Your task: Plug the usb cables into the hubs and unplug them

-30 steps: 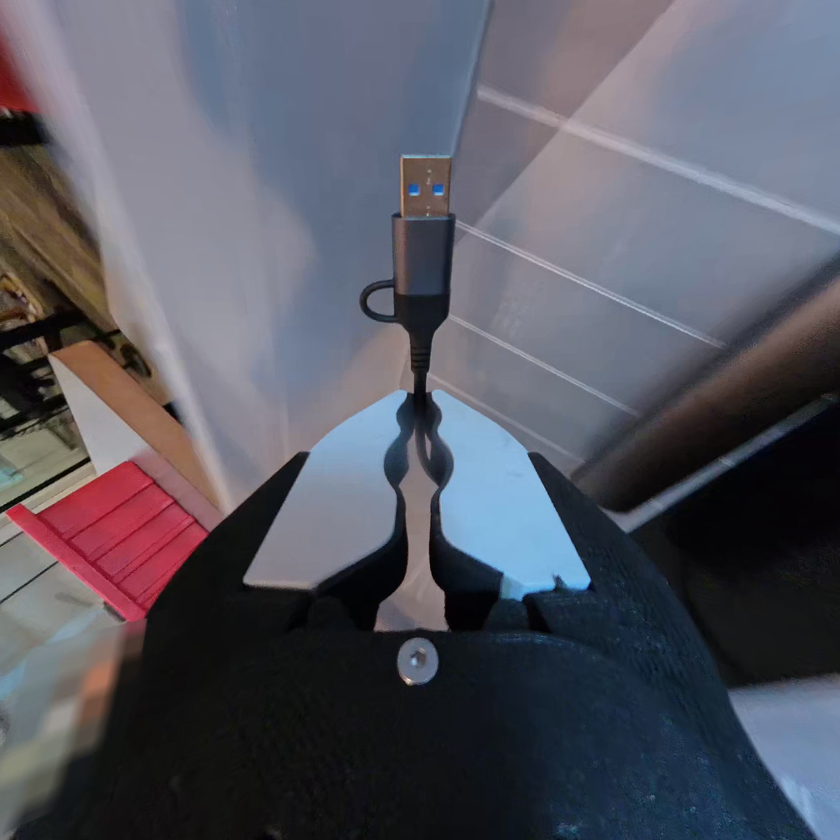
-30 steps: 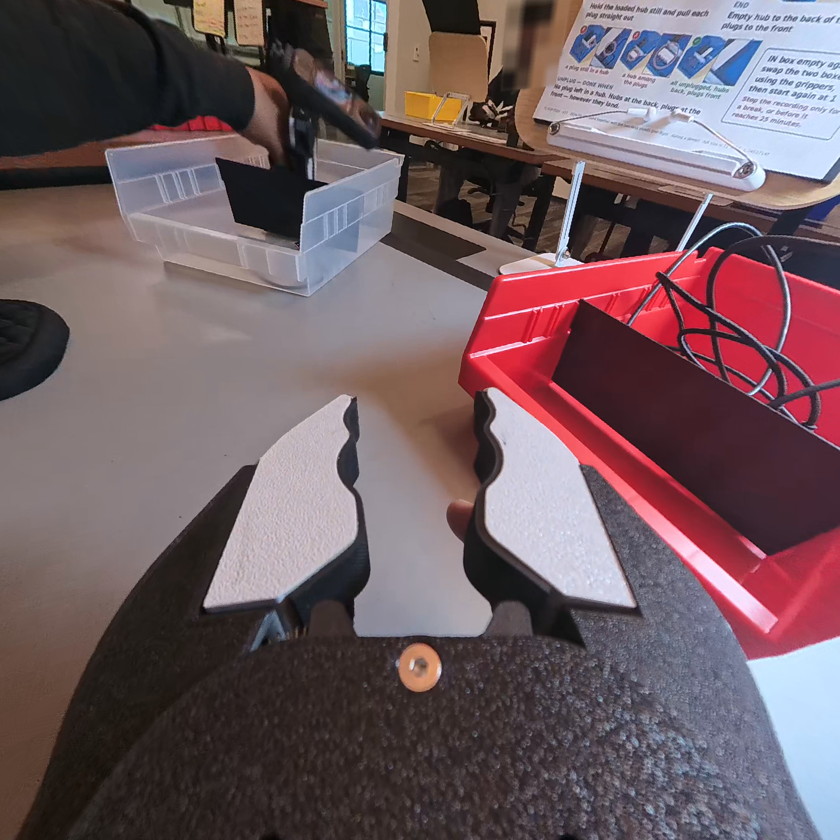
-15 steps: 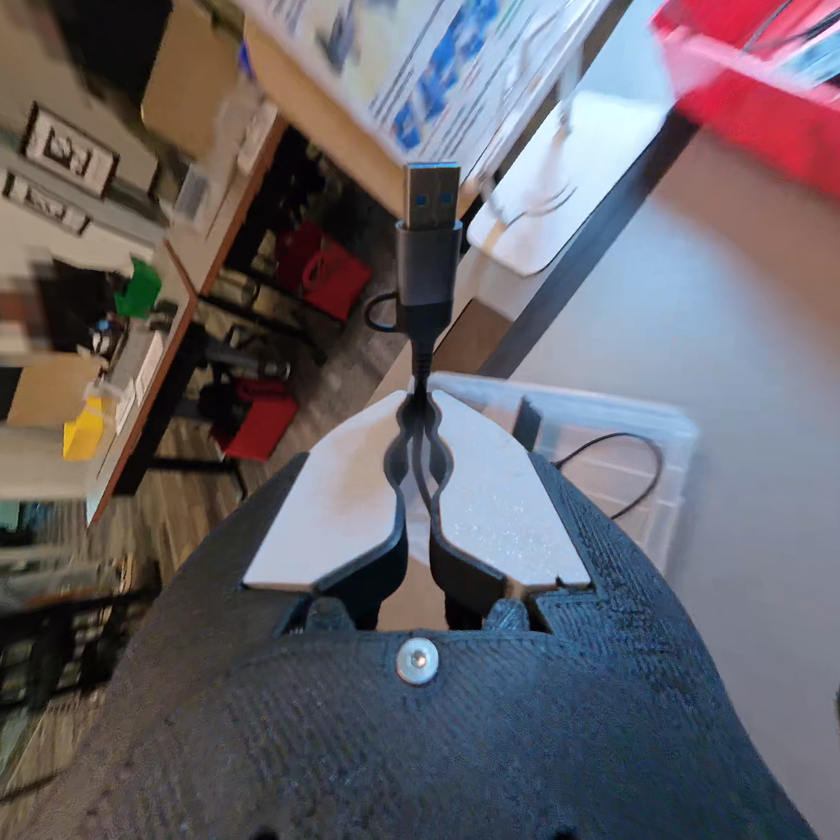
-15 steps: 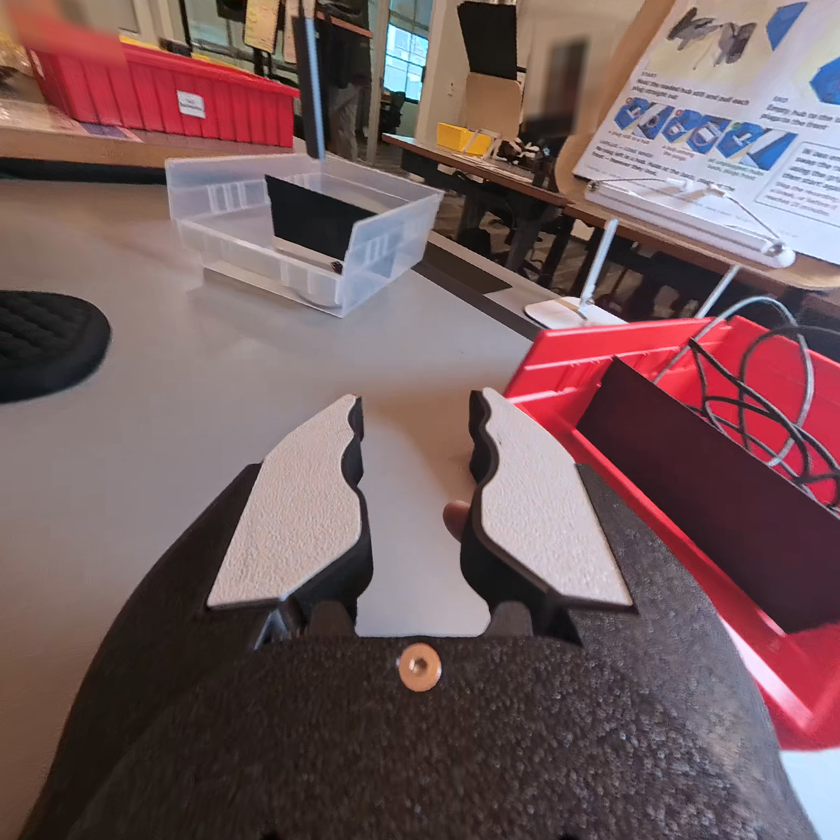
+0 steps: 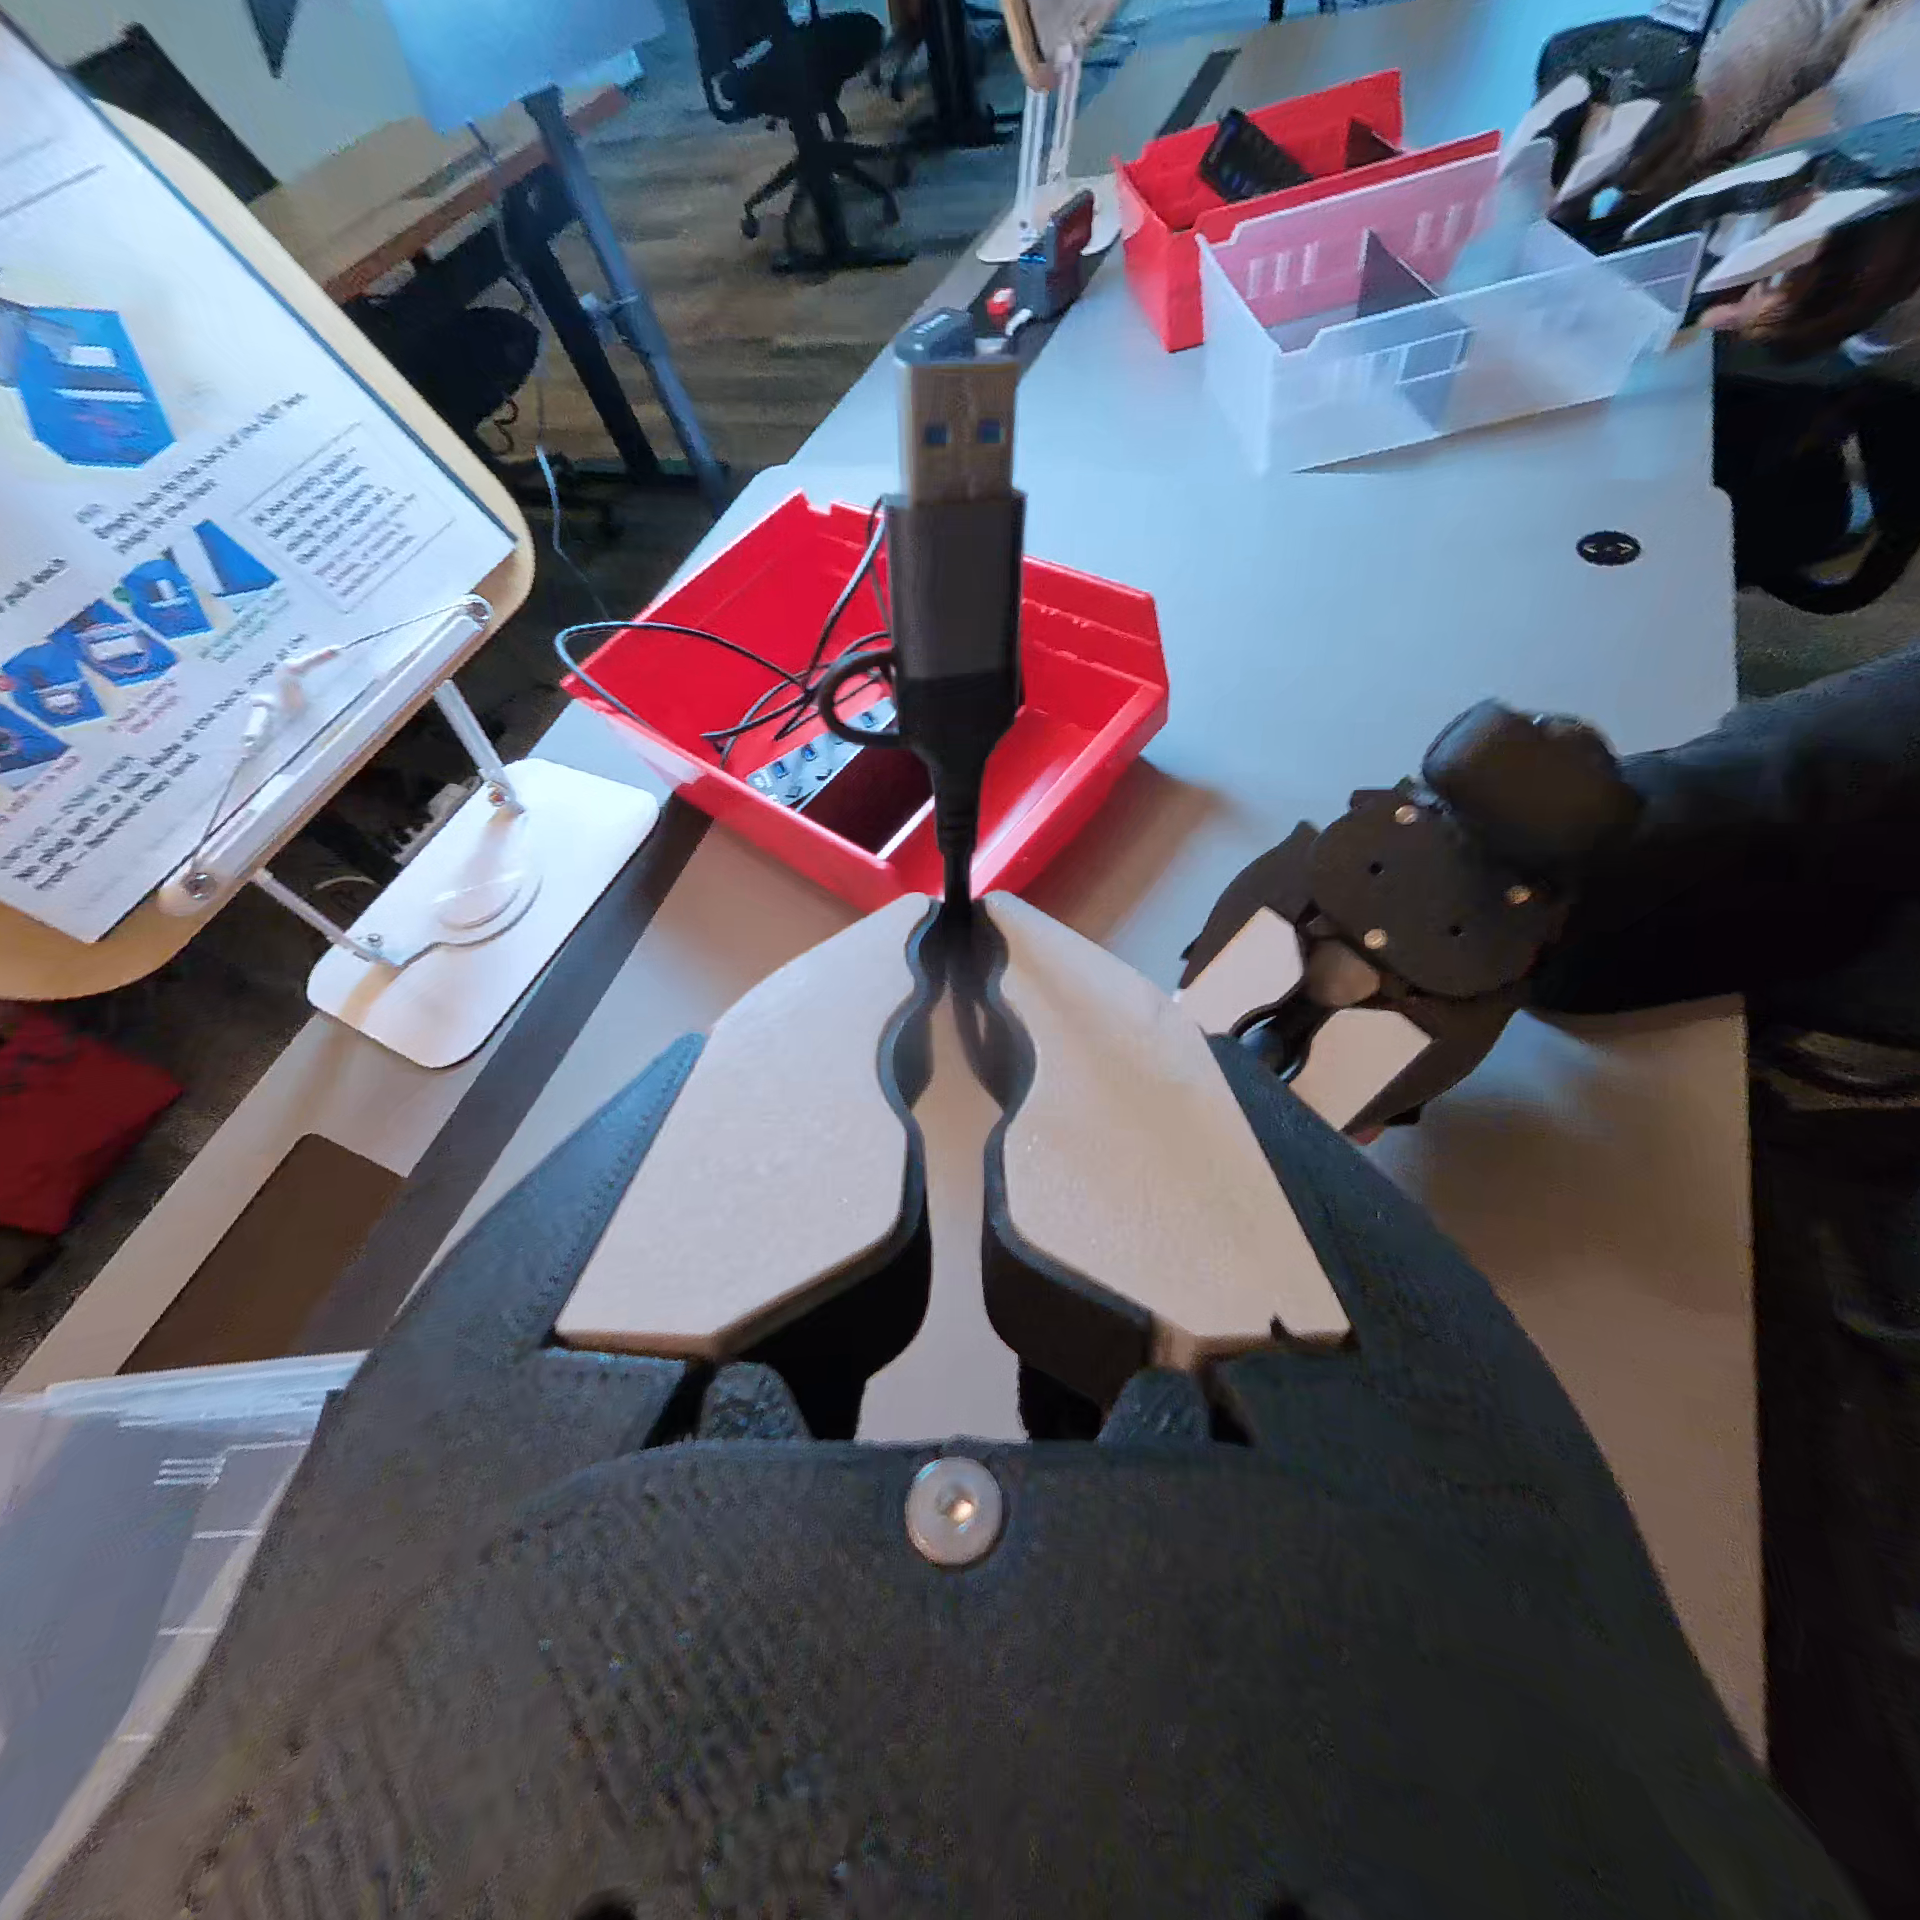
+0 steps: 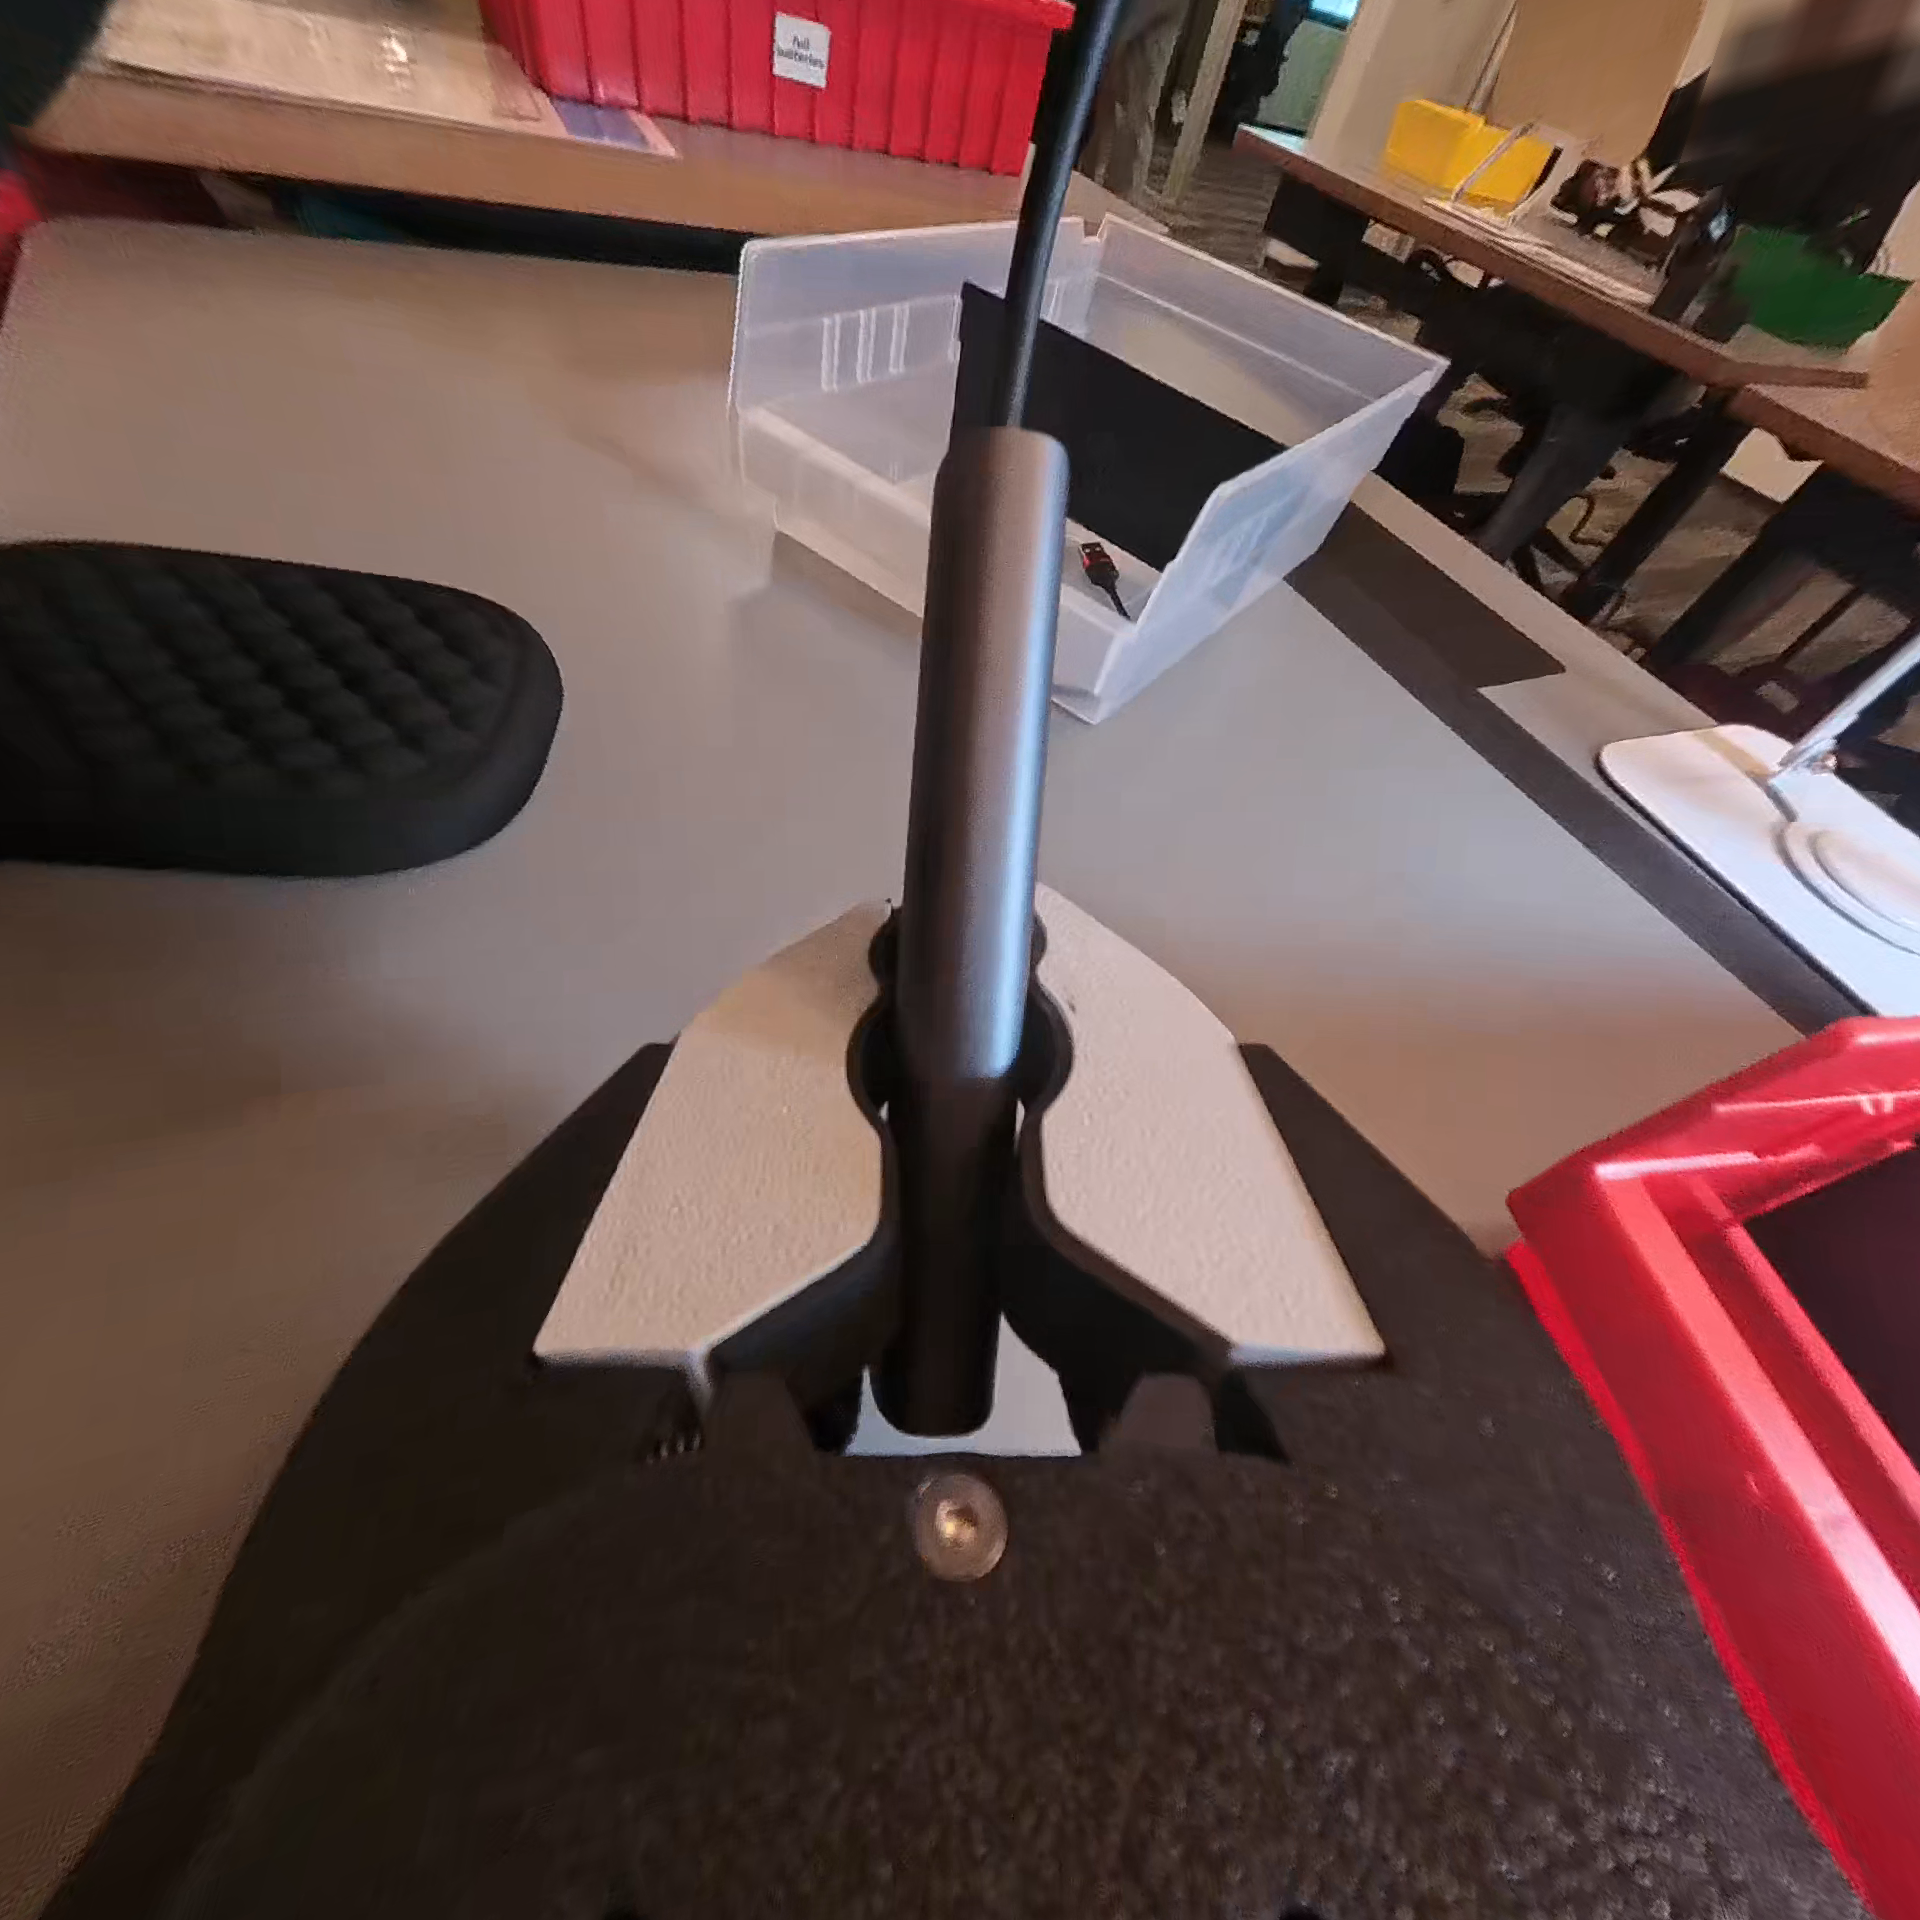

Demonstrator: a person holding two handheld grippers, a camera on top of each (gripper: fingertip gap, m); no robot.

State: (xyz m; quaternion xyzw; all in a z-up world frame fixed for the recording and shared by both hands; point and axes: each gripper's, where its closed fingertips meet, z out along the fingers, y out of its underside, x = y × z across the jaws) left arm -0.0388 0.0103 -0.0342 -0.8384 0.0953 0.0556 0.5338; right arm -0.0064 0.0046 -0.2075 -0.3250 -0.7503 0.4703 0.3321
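Observation:
My left gripper [image 5: 956, 904] is shut on the thin black cable just below a grey USB plug [image 5: 951, 582], which sticks up past the fingertips with its metal end free. Beyond it, a red bin [image 5: 1091, 613] holds black cables and a grey hub [image 5: 810, 764]. My right gripper [image 6: 961, 914] is shut on a long dark grey hub [image 6: 987, 727], seen edge-on between the pads. A black cable [image 6: 1049, 208] leaves the hub's far end and runs out of the top of the view. The right gripper also shows in the left wrist view [image 5: 1278, 1029], low over the table.
A clear bin [image 6: 1247, 540] with a black divider holds a small plug [image 6: 1096, 561]. A black pad [image 6: 239, 707] lies at the left and the red bin's corner [image 6: 1662, 1299] at the right. A sheet stand [image 5: 468, 914] is at the table edge. Farther bins [image 5: 1455, 343] and another person's grippers [image 5: 1714, 187] are behind. There is about 20 centimetres between the tips of the two grippers.
My right gripper was open and empty; now it is shut on the dark hub. The left gripper, still holding the plug's cable, has swung round to face the red bin.

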